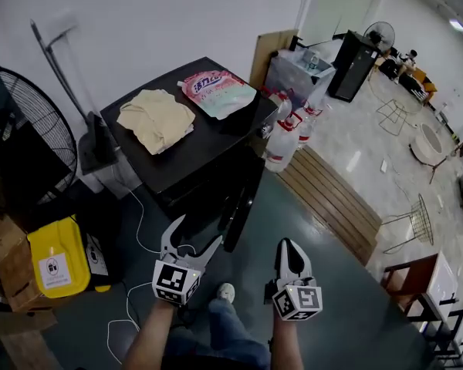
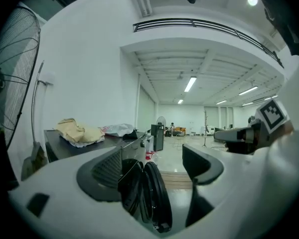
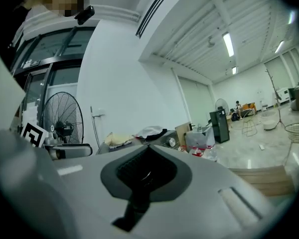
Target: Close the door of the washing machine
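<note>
While the left tongs (image 1: 194,237) stand spread with nothing pinched between them, the right tongs (image 1: 288,247) are pressed together and empty, both held just in front of the washing machine (image 1: 216,136). Each carries a cube of black-and-white square markers. The round door (image 1: 241,206) hangs swung out from the machine's front, its rim turned edge-on toward the left tongs; in the left gripper view it shows in the gap of the jaws (image 2: 152,193), apart from both. A white cable (image 1: 139,233) trails on the floor at the machine's left, beside a yellow bin (image 1: 58,257) whose white label bears a dark symbol too small to read. Right of the door a stretch of dark floor runs to a slatted wooden platform (image 1: 332,199). On the machine's top lie a beige cloth (image 1: 156,118) and a pink pouch (image 1: 216,91) with blue lettering I cannot read. Spray bottles (image 1: 282,141) stand at its far right corner.
</note>
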Demonstrator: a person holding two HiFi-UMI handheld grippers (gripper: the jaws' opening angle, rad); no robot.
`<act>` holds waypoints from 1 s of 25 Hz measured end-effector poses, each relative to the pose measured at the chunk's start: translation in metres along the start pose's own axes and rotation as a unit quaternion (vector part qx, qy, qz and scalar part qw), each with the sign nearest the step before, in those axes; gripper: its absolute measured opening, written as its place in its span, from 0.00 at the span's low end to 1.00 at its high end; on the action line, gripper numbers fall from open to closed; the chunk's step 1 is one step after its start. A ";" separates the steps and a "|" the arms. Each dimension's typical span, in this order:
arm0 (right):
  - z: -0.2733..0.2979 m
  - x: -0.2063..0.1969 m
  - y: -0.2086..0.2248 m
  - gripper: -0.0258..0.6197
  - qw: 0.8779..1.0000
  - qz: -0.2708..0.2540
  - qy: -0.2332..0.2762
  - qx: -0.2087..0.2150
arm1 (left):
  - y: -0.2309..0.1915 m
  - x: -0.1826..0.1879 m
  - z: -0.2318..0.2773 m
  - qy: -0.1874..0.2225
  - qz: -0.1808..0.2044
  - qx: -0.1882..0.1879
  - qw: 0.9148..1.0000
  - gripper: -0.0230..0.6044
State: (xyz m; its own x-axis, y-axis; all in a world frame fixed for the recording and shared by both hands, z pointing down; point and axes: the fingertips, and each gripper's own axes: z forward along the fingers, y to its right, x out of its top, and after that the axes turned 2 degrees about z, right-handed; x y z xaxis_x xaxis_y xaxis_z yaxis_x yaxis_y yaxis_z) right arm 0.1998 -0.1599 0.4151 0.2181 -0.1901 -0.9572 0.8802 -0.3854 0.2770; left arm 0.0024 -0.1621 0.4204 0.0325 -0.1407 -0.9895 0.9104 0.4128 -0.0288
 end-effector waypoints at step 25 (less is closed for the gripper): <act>0.111 -0.125 0.078 0.06 0.997 0.027 -0.073 0.031 | 0.031 -0.160 0.128 -0.098 0.024 -0.035 0.994 0.63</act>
State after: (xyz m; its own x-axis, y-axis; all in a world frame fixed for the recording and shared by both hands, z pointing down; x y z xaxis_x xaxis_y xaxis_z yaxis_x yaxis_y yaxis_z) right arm 0.1941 -0.2668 0.5656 0.1970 -0.3388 -0.9200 0.8402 -0.4252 0.3365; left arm 0.0782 -0.2418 0.5959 0.1616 -0.2888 -0.9436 0.8747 0.4847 0.0015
